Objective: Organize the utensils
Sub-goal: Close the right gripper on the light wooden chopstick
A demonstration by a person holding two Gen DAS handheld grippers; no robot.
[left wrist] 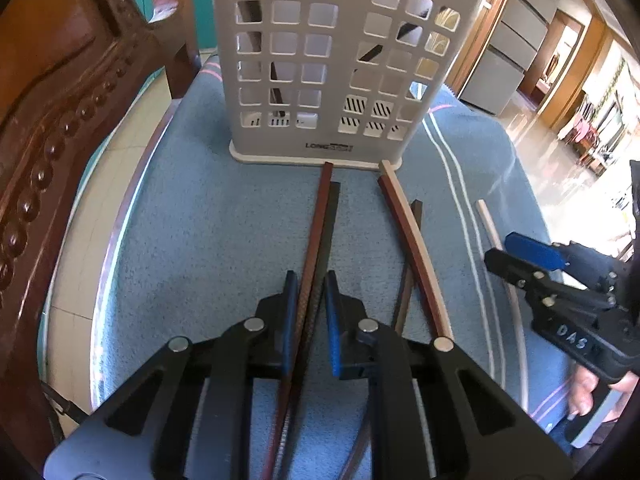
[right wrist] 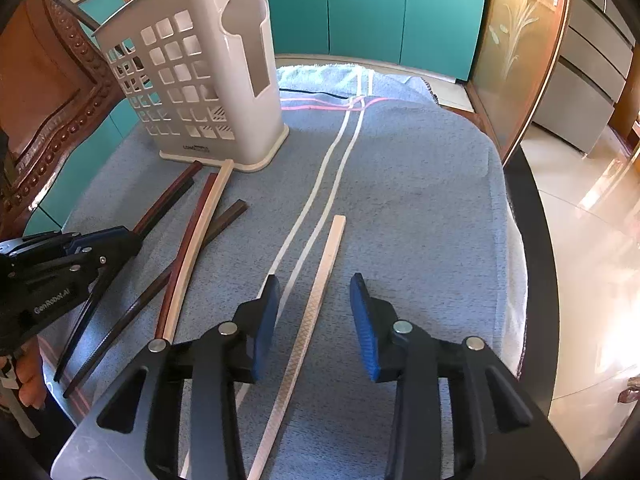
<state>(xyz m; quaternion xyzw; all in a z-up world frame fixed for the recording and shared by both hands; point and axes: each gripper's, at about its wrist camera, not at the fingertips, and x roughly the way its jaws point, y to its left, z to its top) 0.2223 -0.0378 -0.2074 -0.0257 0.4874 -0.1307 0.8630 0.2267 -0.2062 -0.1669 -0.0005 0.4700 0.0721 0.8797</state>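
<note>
- Left claw (left wrist: 311, 312) low over the blue towel (left wrist: 192, 240), jaws narrowly apart around a pair of chopsticks, one reddish-brown (left wrist: 318, 220) and one black (left wrist: 330, 232); blue pads (left wrist: 332, 332) close on either side, contact not clear enough to call clamped.
- Far tips of that pair lying on the towel, right at the base of the white utensil holder (left wrist: 320, 60).
- Holder upright on the towel, grid of square holes in its walls, dark sticks visible inside through the openings.
- Just right of the held pair: a reddish-brown chopstick (left wrist: 404, 236) and a cream chopstick (left wrist: 420, 240) side by side, the cream tip touching the holder's base, with a darker chopstick (left wrist: 412, 264) crossing beneath them.
- Right claw (right wrist: 312, 320) hovering with jaws wide apart, gripping nothing.
- A single cream chopstick (right wrist: 320, 292) flat on the towel between the right claw's open fingers, touching neither, beside the towel's two white stripes (right wrist: 332, 160).
- Towel spread over a round dark-rimmed tabletop (right wrist: 532, 232).
- Carved wooden chair (left wrist: 60, 120) close on the left, teal cabinets (right wrist: 360, 8) behind the tabletop.
- Both claws near each other, the right one well off to the side of the holder.
</note>
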